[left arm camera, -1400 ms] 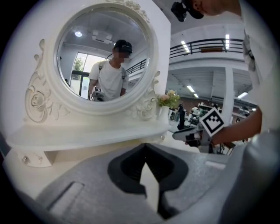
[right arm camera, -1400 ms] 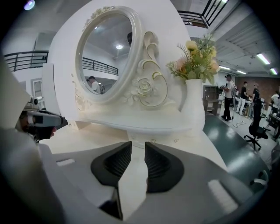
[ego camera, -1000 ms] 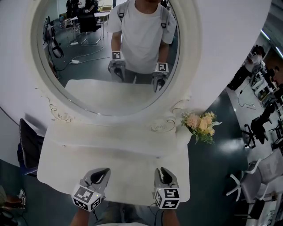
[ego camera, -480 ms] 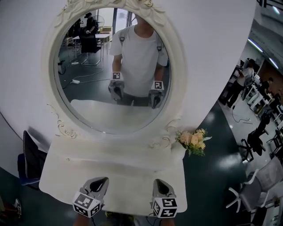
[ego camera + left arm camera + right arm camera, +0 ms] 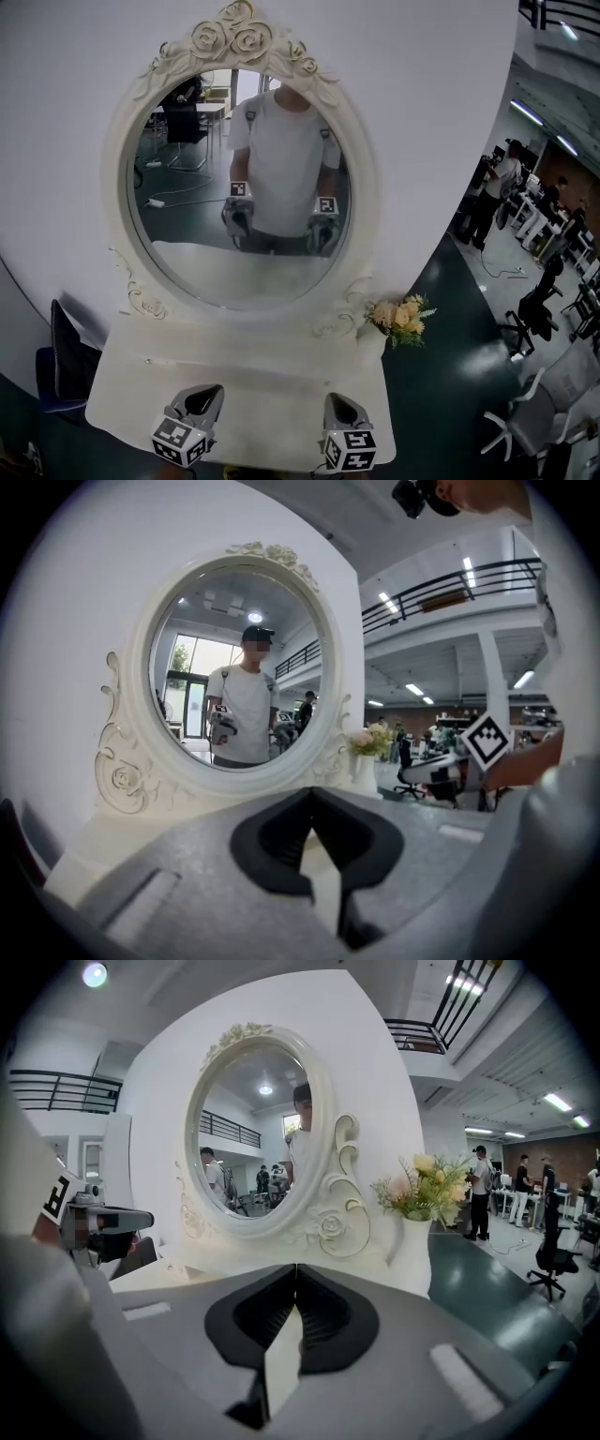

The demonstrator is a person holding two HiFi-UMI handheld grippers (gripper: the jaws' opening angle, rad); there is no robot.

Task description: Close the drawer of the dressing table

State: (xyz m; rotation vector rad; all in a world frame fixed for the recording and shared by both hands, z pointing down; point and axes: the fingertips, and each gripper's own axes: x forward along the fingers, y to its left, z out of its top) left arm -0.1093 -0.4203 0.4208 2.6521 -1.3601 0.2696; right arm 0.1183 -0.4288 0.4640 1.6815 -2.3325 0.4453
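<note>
**Head view.** The dressing table (image 5: 253, 370) is white and stands against a white wall (image 5: 56, 112). It carries an oval mirror (image 5: 242, 225) in a carved, rose-topped frame. I look steeply down on its surface, pale and bare across the middle. No view shows me the drawer. Only the top and its front edge are visible, so I cannot tell how the drawer stands.

**Tools.** My left tool (image 5: 210, 391) and right tool (image 5: 338, 401) sit side by side and well apart over the front strip of the surface. Both point toward the mirror, and each has its marker cube (image 5: 180, 441) nearest me.

**Left gripper view.** The dark jaw tips meet in the middle of the view with nothing between them, so this tool is clenched and empty. The mirror fills the space beyond it.

**Right gripper view.** The jaws are likewise pressed together on nothing, so this tool is also clenched and empty.

**Surroundings.**
- A bunch of pale flowers (image 5: 398, 317) stands in a white vase (image 5: 415, 1241) at the right rear corner of the surface, just beside the mirror frame.
- The glass reflects a person in a white shirt (image 5: 281, 159) holding both tools.
- A dark chair (image 5: 61, 352) stands at the table's left.
- Other people (image 5: 492, 192) are on the dark floor (image 5: 450, 375) far to the right.
</note>
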